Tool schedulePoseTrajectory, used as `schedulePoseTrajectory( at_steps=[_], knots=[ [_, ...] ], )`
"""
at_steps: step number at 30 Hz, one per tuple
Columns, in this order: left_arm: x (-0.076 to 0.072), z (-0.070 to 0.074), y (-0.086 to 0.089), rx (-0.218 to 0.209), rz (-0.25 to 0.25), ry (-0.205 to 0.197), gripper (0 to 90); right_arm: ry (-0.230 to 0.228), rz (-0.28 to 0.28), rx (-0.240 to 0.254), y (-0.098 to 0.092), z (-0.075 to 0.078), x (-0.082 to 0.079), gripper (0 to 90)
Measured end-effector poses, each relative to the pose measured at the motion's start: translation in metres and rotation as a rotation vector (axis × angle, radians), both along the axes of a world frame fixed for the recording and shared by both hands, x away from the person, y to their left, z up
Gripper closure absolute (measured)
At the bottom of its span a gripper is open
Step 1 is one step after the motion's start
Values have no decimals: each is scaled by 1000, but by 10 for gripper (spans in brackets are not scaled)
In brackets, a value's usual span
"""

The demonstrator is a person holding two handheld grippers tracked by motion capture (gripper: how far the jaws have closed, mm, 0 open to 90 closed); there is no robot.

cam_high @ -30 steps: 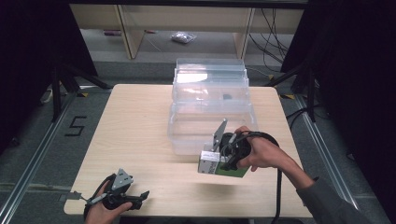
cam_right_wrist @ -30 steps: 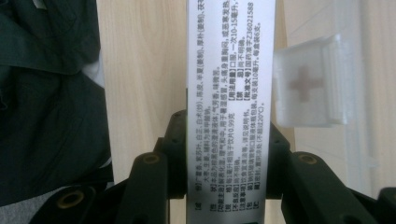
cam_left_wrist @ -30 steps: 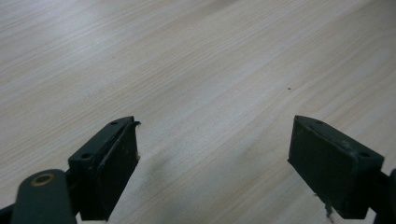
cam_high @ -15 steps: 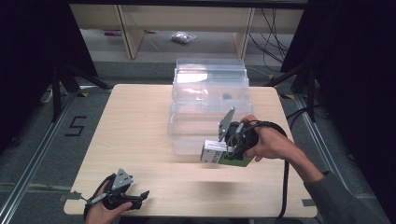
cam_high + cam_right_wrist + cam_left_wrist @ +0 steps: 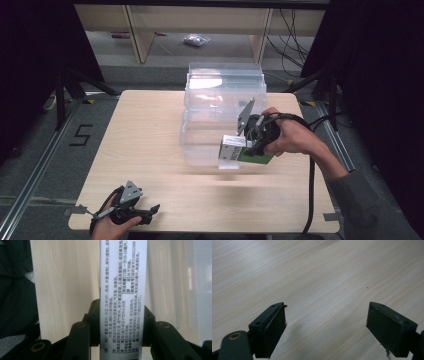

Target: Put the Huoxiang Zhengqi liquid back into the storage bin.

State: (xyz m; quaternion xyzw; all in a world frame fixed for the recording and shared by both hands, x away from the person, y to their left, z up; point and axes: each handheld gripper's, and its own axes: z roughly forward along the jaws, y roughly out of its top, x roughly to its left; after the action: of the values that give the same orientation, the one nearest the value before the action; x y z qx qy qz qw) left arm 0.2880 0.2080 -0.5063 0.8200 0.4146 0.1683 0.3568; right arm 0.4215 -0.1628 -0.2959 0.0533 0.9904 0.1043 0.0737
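Box sits clamped between the jaws of the right gripper, held clear above the table at its right side, just in front of the bin; it is a small rectangular carton, white with a green face, and the right gripper view shows a white panel of dense black print; the bin is clear plastic, rounded at the corners, lidded, standing at the table's far centre, directly behind the box; the table is pale wood-grain laminate; left gripper rests at the near left corner, well apart from the box, jaws spread, bare tabletop between the black pads.
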Motion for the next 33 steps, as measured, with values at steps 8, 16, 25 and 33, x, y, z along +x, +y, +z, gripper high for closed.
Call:
schedulePoseTrajectory(
  at_steps=[8, 16, 25, 33],
  knots=[
    [0, 1, -2, 1, -17, -3, 152, -15, -40, 5, -8, 7, 21, 642],
    [0, 0, -2, -11, -6, -8, 152, -18, -52, -31, -13, -3, 48, 642],
    [0, 1, -1, -3, -10, -3, 152, -19, -42, -50, -14, -18, 74, 642],
    [-1, 0, -2, -13, -4, -2, 152, -1, -55, -56, -19, -36, 91, 642]
  ],
)
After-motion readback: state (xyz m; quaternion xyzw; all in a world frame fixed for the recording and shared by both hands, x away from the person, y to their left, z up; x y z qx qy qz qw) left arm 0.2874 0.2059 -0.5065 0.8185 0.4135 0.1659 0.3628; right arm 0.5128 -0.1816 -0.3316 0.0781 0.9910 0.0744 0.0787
